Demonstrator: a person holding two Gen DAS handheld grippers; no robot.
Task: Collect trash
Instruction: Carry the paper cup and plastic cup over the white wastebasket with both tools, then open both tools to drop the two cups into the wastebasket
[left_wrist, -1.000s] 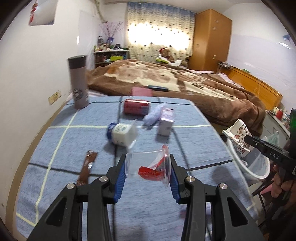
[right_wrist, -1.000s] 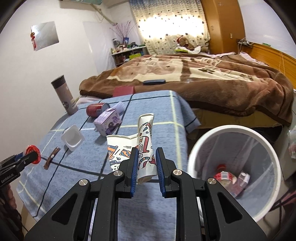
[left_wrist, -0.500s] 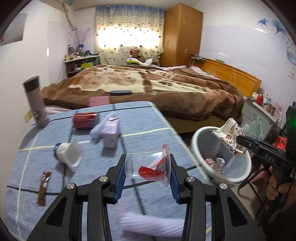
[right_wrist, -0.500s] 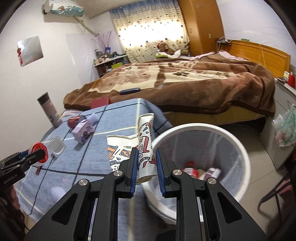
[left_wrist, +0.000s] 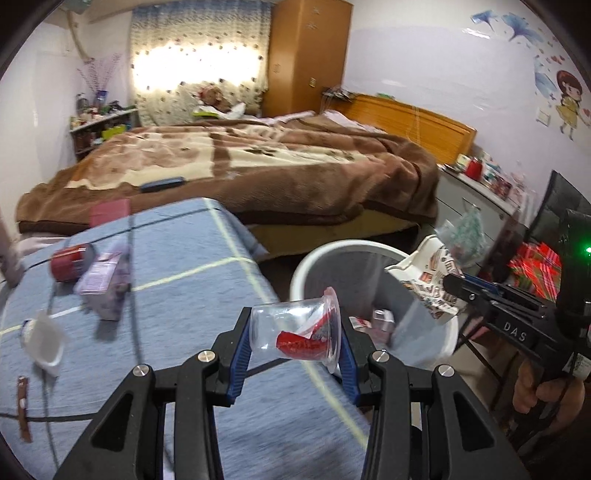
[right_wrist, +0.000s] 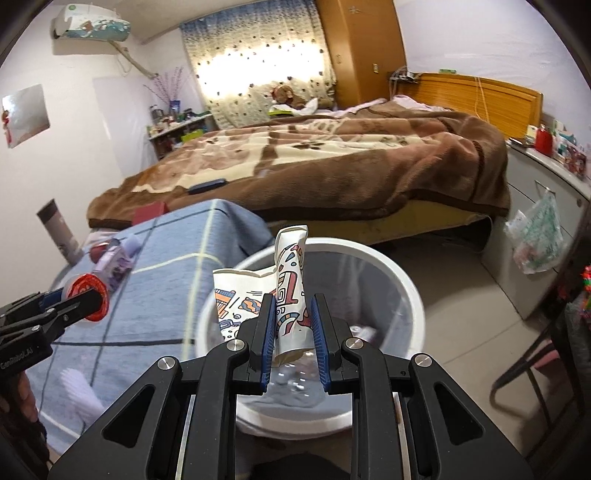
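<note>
My left gripper is shut on a clear plastic cup lying sideways with red scrap inside; it hangs over the table's right edge, close to the white trash bin. Over the bin's opening my right gripper is shut on a crumpled patterned paper cup. The same bin fills the right wrist view and has trash at its bottom. The right gripper with the paper cup shows at the right of the left wrist view, and the left gripper with its cup at the left of the right wrist view.
On the blue-clothed table lie a red can, a purple carton, a white yogurt pot and a brown wrapper. A white sock lies near the table front. A bed, a cabinet and a chair surround the bin.
Both grippers swung right from over the table toward the bin, each still gripping its cup. The right one now hangs over the bin's mouth; the left has reached the table's right edge.
</note>
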